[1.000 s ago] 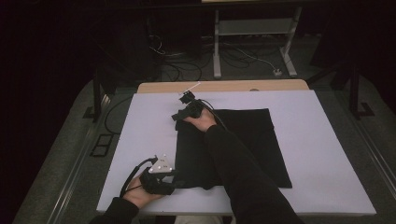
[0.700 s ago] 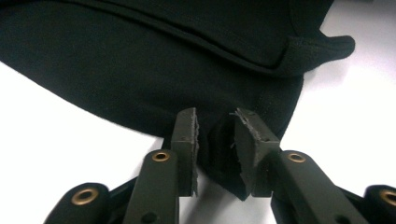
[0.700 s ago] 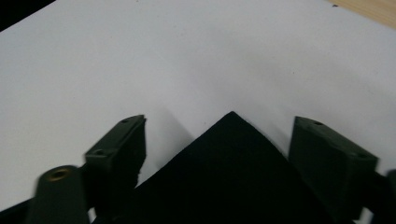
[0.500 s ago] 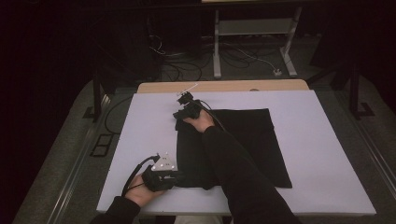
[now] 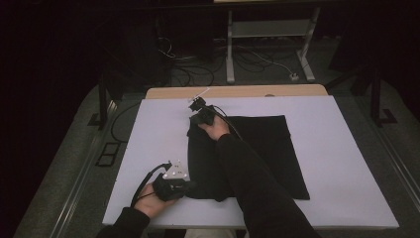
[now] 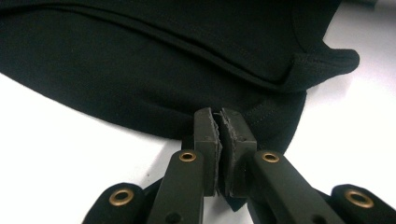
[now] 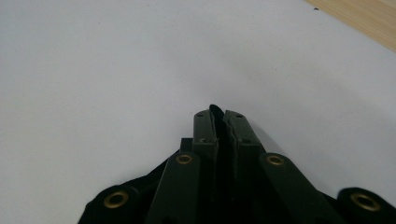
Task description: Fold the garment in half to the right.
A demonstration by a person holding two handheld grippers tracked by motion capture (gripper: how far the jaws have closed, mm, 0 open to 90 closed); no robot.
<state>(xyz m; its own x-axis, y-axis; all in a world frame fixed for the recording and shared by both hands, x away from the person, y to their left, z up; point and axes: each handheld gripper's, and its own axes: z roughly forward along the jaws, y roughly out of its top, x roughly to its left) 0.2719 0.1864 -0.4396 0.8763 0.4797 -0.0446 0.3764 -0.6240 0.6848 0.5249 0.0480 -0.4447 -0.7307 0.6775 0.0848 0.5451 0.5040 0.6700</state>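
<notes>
Left gripper [image 6: 219,128] clamped on black garment [image 5: 262,148] near corner, right gripper [image 7: 218,116] pinching its far corner

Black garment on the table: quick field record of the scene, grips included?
item: black garment, folded flat
surface: white table cover
left hand-held gripper: jaws just closed, pinching the garment's near left corner
right hand-held gripper: jaws just closed, a sliver of black fabric between them, at the garment's far left corner
table edge: bare wood strip beyond the cover
status: both left corners gripped, cloth not lifted
</notes>
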